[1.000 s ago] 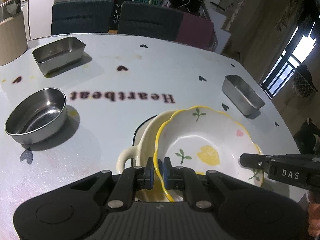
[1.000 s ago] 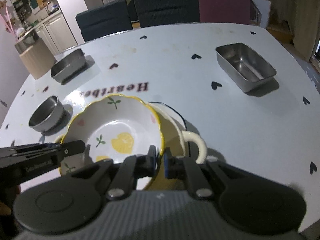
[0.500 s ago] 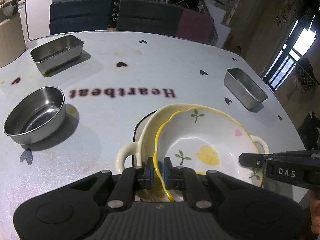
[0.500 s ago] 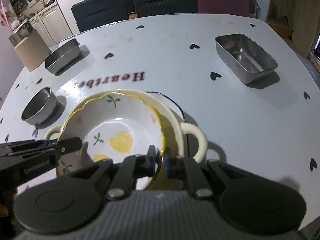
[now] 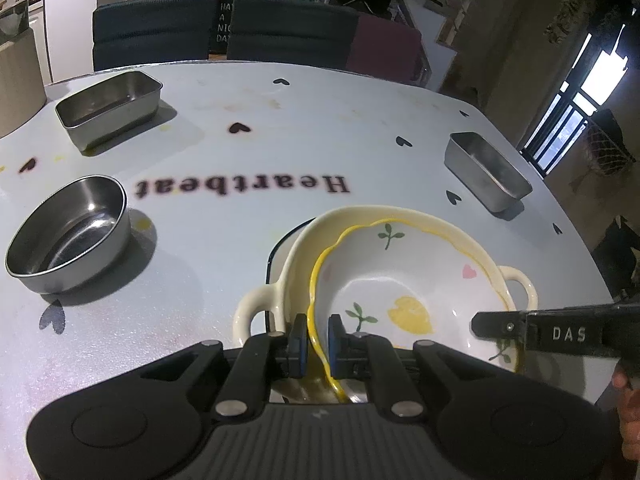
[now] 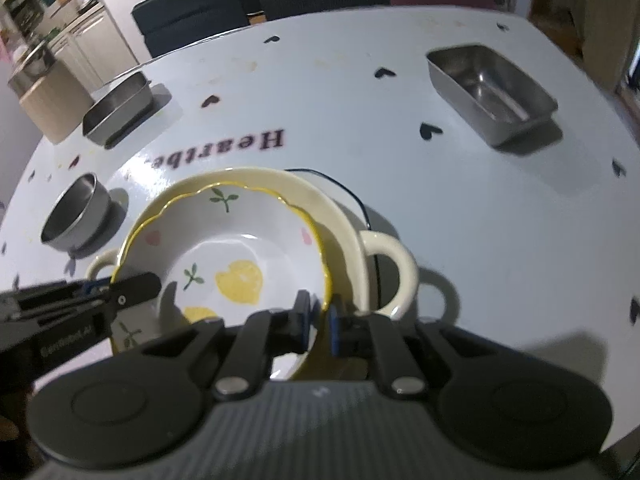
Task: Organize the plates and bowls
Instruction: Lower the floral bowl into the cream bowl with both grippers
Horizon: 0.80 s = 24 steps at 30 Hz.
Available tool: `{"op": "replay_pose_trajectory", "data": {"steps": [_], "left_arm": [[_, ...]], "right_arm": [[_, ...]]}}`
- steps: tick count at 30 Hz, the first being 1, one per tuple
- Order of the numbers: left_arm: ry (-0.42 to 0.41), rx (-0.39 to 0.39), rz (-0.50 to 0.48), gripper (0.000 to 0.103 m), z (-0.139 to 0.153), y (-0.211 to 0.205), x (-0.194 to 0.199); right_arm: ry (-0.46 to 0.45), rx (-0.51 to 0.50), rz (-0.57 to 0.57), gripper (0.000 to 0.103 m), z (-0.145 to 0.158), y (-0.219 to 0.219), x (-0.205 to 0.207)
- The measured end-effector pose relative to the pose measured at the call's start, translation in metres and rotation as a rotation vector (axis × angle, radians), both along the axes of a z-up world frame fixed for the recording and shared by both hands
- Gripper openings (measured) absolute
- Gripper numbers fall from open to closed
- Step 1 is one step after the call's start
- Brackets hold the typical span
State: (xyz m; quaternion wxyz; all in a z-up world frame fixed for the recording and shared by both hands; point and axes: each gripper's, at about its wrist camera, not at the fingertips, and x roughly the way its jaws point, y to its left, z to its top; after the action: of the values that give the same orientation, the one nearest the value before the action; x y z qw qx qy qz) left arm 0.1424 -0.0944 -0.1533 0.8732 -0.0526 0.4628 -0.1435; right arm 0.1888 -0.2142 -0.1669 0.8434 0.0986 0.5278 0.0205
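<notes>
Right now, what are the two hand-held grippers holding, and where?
Both hold the lemon-print bowl by its yellow rim: left hand-held gripper on its left edge, right hand-held gripper on its right.

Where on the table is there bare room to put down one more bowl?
The table is bare beyond the Heartbeat lettering, between the left steel tray and the right steel tray. The near middle is crowded: the scalloped bowl sits in the cream handled dish, both grippers on it.

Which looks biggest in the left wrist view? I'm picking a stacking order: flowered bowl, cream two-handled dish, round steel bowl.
1. cream two-handled dish, its rim reaching past the bowl in it.
2. flowered bowl.
3. round steel bowl, though it sits farther off, so unsure.
</notes>
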Motion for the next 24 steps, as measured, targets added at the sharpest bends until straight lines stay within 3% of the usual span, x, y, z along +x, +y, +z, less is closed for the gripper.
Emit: {"op": "replay_pose_trajectory", "data": {"steps": [4,9,24], "left_arm": [[-0.001,0.009,-0.013,0.011,0.0,-0.001,0.0],[0.0,0.009,-0.012,0.011,0.0,-0.002,0.0],[0.058,-0.032,-0.002,0.011,0.001,0.003,0.002]], "right_arm": [[0.038,0.109,-0.077,0.012,-0.004,-0.014,0.001],[0.006,0.162,-0.115,0.014,0.005,-0.026,0.0],[0.02,0.12,-0.096,0.014,0.002,-0.02,0.0]]}}
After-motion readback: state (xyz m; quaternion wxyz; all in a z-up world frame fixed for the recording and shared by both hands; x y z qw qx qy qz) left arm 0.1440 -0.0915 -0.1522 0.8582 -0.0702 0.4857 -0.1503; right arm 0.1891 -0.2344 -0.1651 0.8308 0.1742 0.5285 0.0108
